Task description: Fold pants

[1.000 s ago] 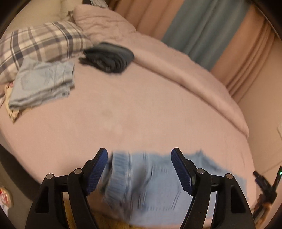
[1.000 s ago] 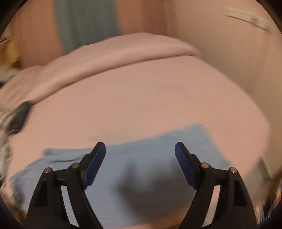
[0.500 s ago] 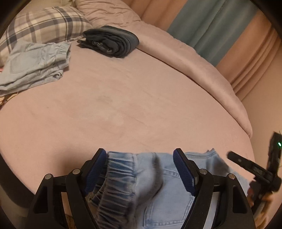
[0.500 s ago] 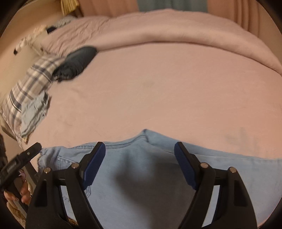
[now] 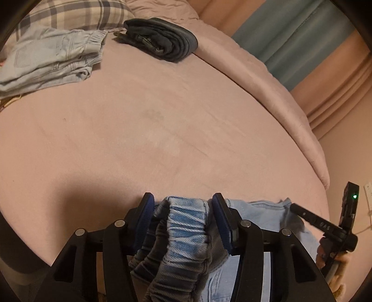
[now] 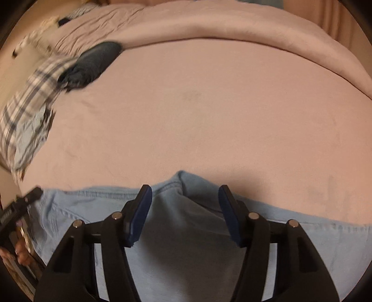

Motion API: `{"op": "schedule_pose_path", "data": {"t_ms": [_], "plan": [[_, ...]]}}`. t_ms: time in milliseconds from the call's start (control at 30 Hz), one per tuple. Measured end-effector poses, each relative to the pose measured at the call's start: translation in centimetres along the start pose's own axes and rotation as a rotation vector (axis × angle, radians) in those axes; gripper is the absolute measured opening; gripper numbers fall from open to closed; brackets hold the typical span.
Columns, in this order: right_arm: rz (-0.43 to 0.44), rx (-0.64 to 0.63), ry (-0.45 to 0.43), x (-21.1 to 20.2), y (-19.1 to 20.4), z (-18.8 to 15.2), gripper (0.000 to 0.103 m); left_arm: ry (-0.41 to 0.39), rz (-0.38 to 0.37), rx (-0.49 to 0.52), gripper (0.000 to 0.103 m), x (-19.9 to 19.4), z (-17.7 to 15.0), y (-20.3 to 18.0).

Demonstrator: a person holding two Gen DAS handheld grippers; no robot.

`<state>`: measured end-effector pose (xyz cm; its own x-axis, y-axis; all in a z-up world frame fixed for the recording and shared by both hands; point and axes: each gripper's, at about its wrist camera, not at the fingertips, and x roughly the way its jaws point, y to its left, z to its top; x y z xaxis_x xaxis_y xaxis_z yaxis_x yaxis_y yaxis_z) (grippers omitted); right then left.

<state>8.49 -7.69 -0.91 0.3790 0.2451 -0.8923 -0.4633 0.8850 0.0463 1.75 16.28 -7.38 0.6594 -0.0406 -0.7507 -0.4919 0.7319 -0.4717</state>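
Light blue denim pants (image 6: 302, 234) lie flat along the near edge of the pink bed. In the left wrist view my left gripper (image 5: 183, 204) has its jaws closing around the bunched elastic waistband (image 5: 186, 223), with small gaps still showing beside the pads. In the right wrist view my right gripper (image 6: 184, 197) is open and hovers over the crotch area of the pants (image 6: 181, 185), holding nothing. The right gripper also shows at the right edge of the left wrist view (image 5: 325, 223).
Folded dark pants (image 5: 160, 37) and folded light denim (image 5: 51, 60) sit at the far left by a plaid pillow (image 5: 76, 14). A rolled pink duvet (image 5: 267, 76) runs along the far side. The bed edge is just below the grippers.
The left gripper's jaws have narrowed around the gathered waistband. The right gripper swung left along the pants from the leg end to the crotch and stayed open.
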Motion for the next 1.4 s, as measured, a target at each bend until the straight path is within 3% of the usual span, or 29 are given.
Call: {"op": "schedule_pose_path", "data": {"t_ms": [67, 100, 133, 167, 200, 333, 600, 700, 867, 1067, 1133, 1200, 1267, 1333, 1400], "plan": [[-0.02, -0.036, 0.033, 1.5, 0.3, -0.1, 0.056, -0.005, 0.001, 0.01, 0.051, -0.1, 0.0, -0.2], [-0.021, -0.042, 0.043, 2.2, 0.3, -0.2, 0.038, -0.01, -0.008, 0.01, 0.05, -0.1, 0.0, -0.1], [0.035, -0.046, 0.04, 2.7, 0.6, -0.2, 0.019, -0.015, -0.008, 0.008, 0.047, -0.1, 0.0, 0.0], [0.053, -0.043, 0.031, 2.6, 0.7, -0.2, 0.019, -0.021, -0.013, 0.006, 0.045, -0.2, 0.0, 0.1], [0.045, -0.03, 0.003, 2.2, 0.8, -0.1, 0.009, -0.027, -0.021, 0.0, 0.043, -0.3, 0.1, 0.2], [0.09, 0.04, -0.095, -0.2, 0.4, 1.1, 0.008, -0.09, -0.054, -0.028, 0.042, -1.1, 0.4, 0.1], [0.041, 0.1, -0.03, 4.0, -0.5, 2.0, 0.007, -0.065, 0.093, 0.036, 0.043, 1.7, 0.5, -0.4], [-0.006, 0.061, -0.04, 4.6, 0.6, 1.8, 0.007, -0.053, 0.119, 0.046, 0.045, 2.1, 0.3, -0.4], [0.007, 0.083, -0.029, 5.0, -0.2, 2.1, 0.007, -0.038, 0.156, 0.059, 0.049, 2.3, 0.0, -0.5], [0.054, 0.12, -0.032, 3.4, -1.1, 2.1, 0.012, -0.035, 0.069, 0.014, 0.049, 1.6, 0.2, 0.5], [0.084, 0.13, -0.074, 1.5, -1.6, 2.3, 0.012, -0.04, 0.015, -0.023, 0.049, 0.7, 0.3, 0.8], [0.057, 0.121, -0.111, -0.1, -1.8, 2.4, 0.013, -0.059, -0.029, -0.044, 0.049, -0.4, 0.5, 0.8], [0.045, 0.113, -0.122, -1.4, -1.9, 2.3, 0.023, -0.112, -0.075, -0.037, 0.049, -2.1, 0.6, 0.5], [0.061, 0.105, -0.108, -1.7, -1.9, 2.0, 0.046, -0.131, -0.107, -0.012, 0.049, -3.3, 0.5, 0.0], [0.077, 0.102, -0.092, -1.5, -1.7, 1.7, 0.046, -0.127, -0.141, 0.014, 0.049, -3.7, 0.4, -0.6]]}}
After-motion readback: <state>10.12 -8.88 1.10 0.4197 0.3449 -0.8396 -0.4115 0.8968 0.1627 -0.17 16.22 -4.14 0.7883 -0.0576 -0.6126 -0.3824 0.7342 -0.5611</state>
